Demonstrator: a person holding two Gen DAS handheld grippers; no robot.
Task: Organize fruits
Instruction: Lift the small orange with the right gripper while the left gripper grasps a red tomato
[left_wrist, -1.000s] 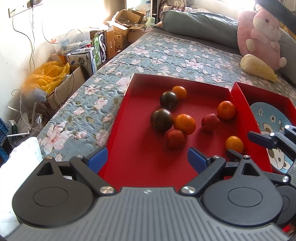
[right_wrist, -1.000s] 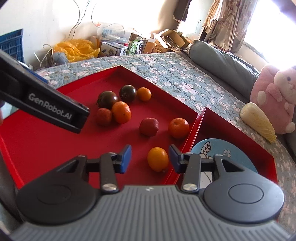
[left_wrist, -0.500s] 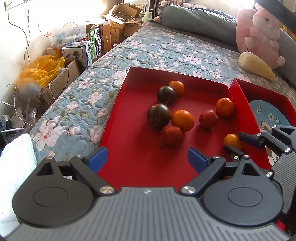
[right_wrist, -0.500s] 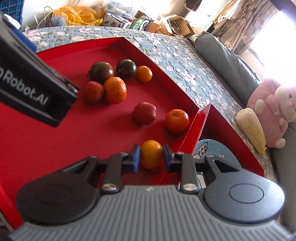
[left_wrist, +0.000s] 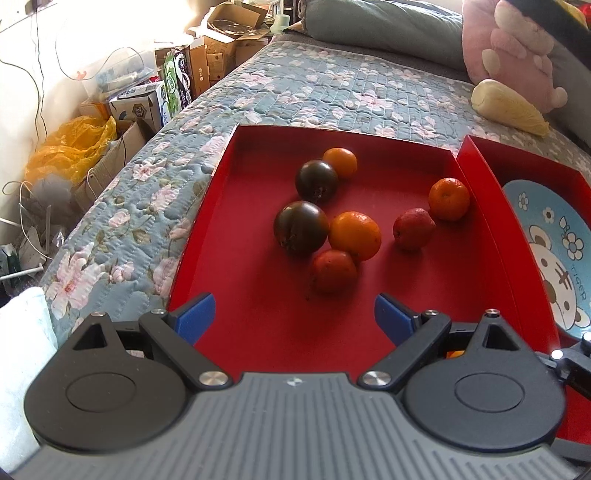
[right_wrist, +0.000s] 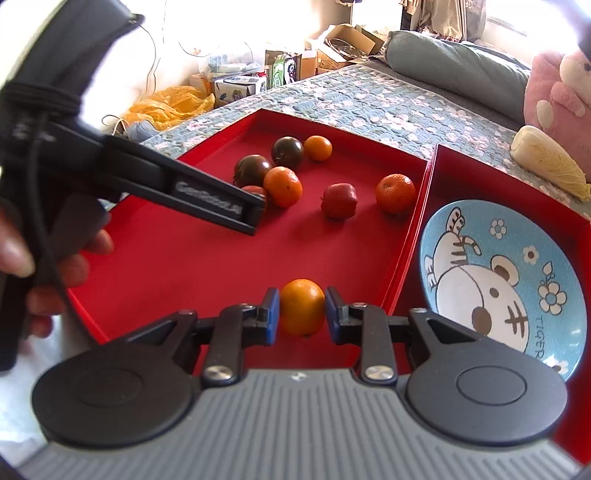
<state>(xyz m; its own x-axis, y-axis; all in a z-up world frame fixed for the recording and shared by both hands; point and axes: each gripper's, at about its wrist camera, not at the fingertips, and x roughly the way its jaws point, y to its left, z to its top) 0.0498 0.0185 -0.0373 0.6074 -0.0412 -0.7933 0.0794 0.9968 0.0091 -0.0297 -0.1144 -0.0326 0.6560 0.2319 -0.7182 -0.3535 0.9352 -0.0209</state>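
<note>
Right tool (right_wrist: 302, 312) clamps one orange (right_wrist: 302, 306); plate (right_wrist: 509, 236) bare, six fruits left in the tray (right_wrist: 177, 266); left tool (left_wrist: 293, 317) wide, empty.

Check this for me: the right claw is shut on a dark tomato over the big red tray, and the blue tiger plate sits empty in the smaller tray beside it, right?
Not quite. The right wrist view shows the right claw shut on an orange, not a dark tomato. The rest holds: it is over the big red tray, and the blue tiger plate sits empty in the smaller tray.
</note>
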